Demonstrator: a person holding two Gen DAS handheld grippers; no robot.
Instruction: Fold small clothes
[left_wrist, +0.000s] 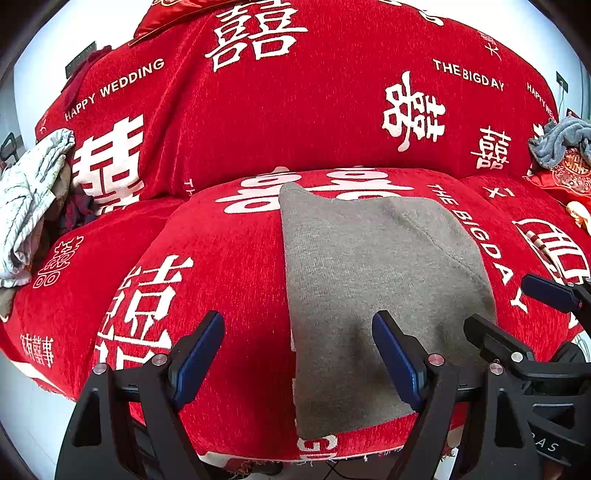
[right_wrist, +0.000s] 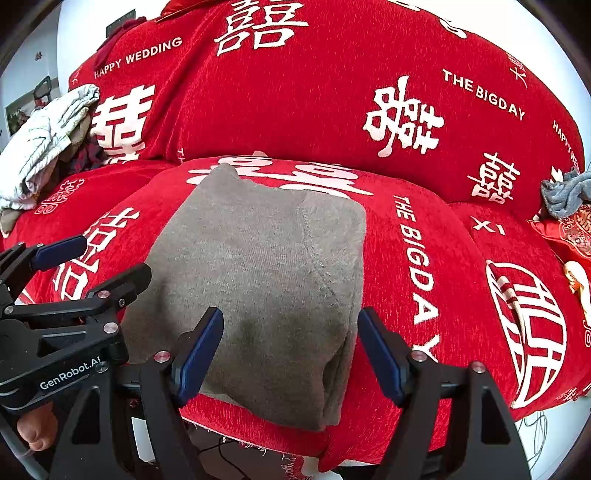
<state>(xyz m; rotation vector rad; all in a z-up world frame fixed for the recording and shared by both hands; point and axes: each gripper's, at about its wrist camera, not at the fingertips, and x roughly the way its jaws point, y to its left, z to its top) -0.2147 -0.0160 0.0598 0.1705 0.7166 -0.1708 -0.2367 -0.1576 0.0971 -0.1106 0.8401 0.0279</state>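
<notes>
A grey knitted garment (left_wrist: 376, 280) (right_wrist: 266, 280) lies folded into a rough rectangle on the middle seat cushion of a sofa under a red cover (left_wrist: 229, 258) (right_wrist: 461, 280). My left gripper (left_wrist: 297, 332) hovers open over the garment's near left edge, with nothing between its blue pads. My right gripper (right_wrist: 291, 321) stands open above the garment's near right part, also holding nothing. Each gripper shows in the other's view: the right gripper (left_wrist: 506, 306) at the right edge, the left gripper (right_wrist: 110, 256) at the left edge. Part of a hand (right_wrist: 37, 432) shows below the left gripper.
A pile of pale and dark clothes (left_wrist: 29, 199) (right_wrist: 44, 155) sits on the left seat. A grey towel (left_wrist: 557, 140) (right_wrist: 569, 195) and a red embroidered cushion (left_wrist: 569, 177) lie at the right end. The sofa back (left_wrist: 295, 110) rises behind. Cables (right_wrist: 535, 435) lie on the floor.
</notes>
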